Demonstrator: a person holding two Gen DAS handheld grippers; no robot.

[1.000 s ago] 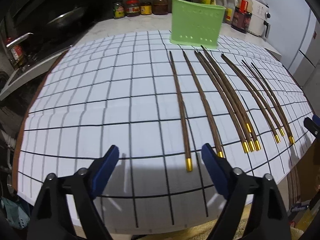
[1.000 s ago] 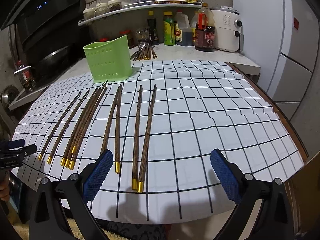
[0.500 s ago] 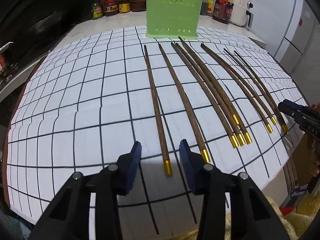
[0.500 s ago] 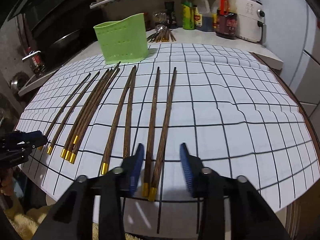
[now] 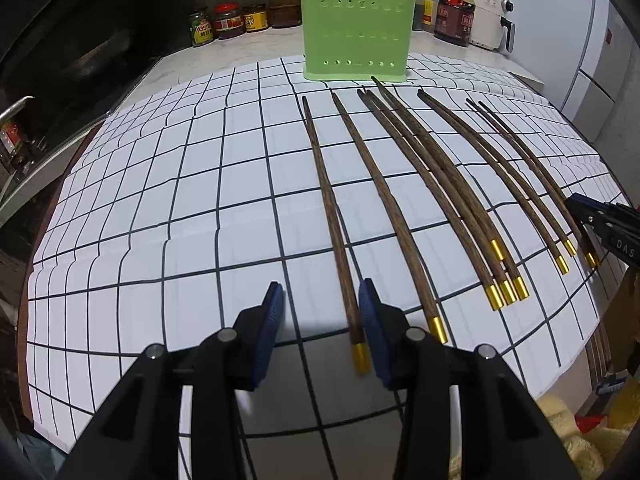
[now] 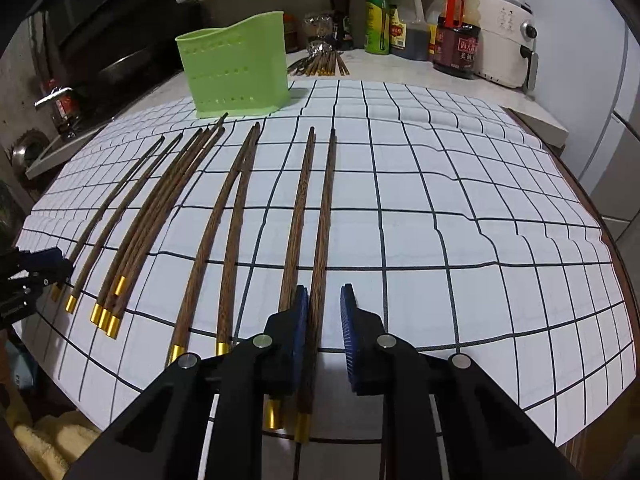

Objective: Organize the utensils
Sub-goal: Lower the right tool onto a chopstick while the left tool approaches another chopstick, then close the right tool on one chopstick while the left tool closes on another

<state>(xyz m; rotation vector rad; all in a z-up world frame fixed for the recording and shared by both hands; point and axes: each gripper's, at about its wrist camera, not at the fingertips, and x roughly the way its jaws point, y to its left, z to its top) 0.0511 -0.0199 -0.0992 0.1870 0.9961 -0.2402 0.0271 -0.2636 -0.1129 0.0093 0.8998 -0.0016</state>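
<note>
Wooden chopsticks with gold caps [image 5: 404, 216] lie fanned on gridded white paper [image 5: 160, 208] before a perforated green plastic holder [image 5: 357, 34]. Left gripper [image 5: 320, 320], part open, straddles the leftmost stick, seemingly untouched; right gripper [image 6: 325, 328], narrowly open, straddles the rightmost [image 6: 322, 216]. Closing off-centre could roll either stick away.

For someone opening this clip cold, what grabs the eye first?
A fan of gold-tipped wooden chopsticks lies across the white gridded mat, narrow ends toward a green perforated holder standing at the mat's far edge. The left gripper and right gripper each straddle a chopstick's near end, jaws partly open.
</note>
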